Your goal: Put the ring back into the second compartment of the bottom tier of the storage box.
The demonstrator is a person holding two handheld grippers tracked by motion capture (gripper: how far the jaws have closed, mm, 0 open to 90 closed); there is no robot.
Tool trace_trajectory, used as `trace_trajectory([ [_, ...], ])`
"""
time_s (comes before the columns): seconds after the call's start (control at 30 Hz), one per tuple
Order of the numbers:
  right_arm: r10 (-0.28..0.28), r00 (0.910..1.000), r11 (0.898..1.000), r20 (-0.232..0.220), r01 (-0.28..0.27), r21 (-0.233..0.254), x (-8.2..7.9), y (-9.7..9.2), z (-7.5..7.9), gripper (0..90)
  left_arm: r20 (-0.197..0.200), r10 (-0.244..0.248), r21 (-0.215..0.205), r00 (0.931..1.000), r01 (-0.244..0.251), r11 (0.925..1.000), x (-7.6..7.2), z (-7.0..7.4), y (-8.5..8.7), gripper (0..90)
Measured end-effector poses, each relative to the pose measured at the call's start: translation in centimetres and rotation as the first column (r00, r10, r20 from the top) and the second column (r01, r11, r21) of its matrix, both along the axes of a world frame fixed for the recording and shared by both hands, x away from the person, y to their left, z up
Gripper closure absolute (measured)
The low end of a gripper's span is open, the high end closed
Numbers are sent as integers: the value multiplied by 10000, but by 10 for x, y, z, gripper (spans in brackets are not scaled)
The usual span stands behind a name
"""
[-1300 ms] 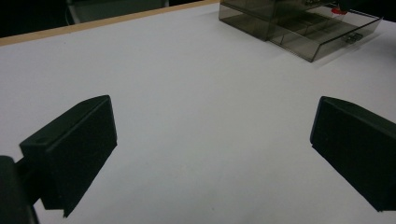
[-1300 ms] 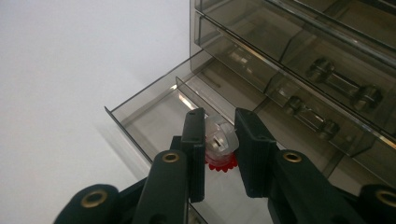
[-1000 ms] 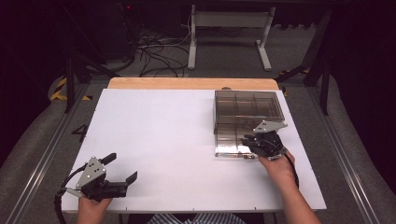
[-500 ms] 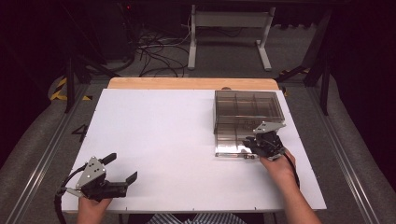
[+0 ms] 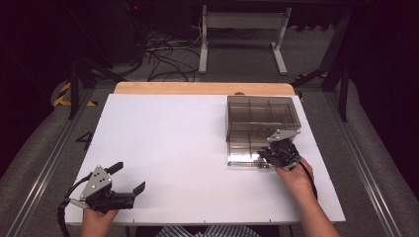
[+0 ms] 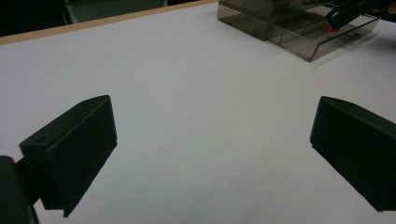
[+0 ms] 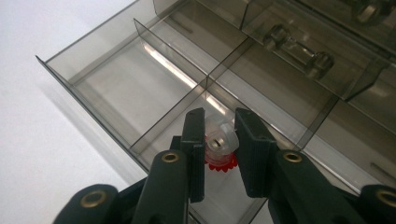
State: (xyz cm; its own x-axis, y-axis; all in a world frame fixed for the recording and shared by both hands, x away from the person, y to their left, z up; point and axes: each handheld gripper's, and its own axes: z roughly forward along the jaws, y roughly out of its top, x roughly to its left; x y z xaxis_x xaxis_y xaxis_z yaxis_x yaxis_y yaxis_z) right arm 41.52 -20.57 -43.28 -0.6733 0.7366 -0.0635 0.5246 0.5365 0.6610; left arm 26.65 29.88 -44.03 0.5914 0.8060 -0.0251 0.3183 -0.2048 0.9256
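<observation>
A smoky clear drawer cabinet (image 5: 262,111) stands at the table's right, with its lowest drawer (image 5: 243,159) pulled out toward me. Dividers split the drawer (image 7: 93,88) into compartments. My right gripper (image 5: 269,155) hangs over the drawer's right end, shut on a small clear piece with a red toothed base (image 7: 219,147), held just above a compartment floor (image 7: 219,121). My left gripper (image 5: 129,177) rests at the table's front left, open and with nothing between its fingers (image 6: 210,135). From there the cabinet (image 6: 289,28) and the red piece (image 6: 331,29) show far off.
The white tabletop (image 5: 188,148) stretches between the two hands, with a wooden edge (image 5: 197,88) at the back. Another cabinet drawer holds a clear spool-like part (image 7: 299,51). Cables and a desk frame (image 5: 242,29) lie on the floor beyond.
</observation>
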Motion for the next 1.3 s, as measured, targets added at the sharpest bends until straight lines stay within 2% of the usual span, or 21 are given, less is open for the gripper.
trace_trajectory([
  [0.5, -111, 9998, 9999, -176, 108, -120, 4, -1, -6, 744, 24, 10, 4, 10000, -10, 10000, 0, 0, 0, 14],
  [0.7, -122, 9999, 9999, -111, 121, -77, 4, 0, -6, 695, 27, 2, 3, 10000, -2, 10000, 0, 0, 0, 14],
  [0.93, -52, 9999, 10000, 90, 51, 56, 2, -1, -1, 675, 29, 7, -3, 10000, -7, 10000, 0, 0, 0, 14],
  [1.3, 126, 9973, 9997, 724, -142, 223, -8, 0, 14, 691, 28, 5, 48, 10000, -5, 10000, 0, 0, 0, 14],
])
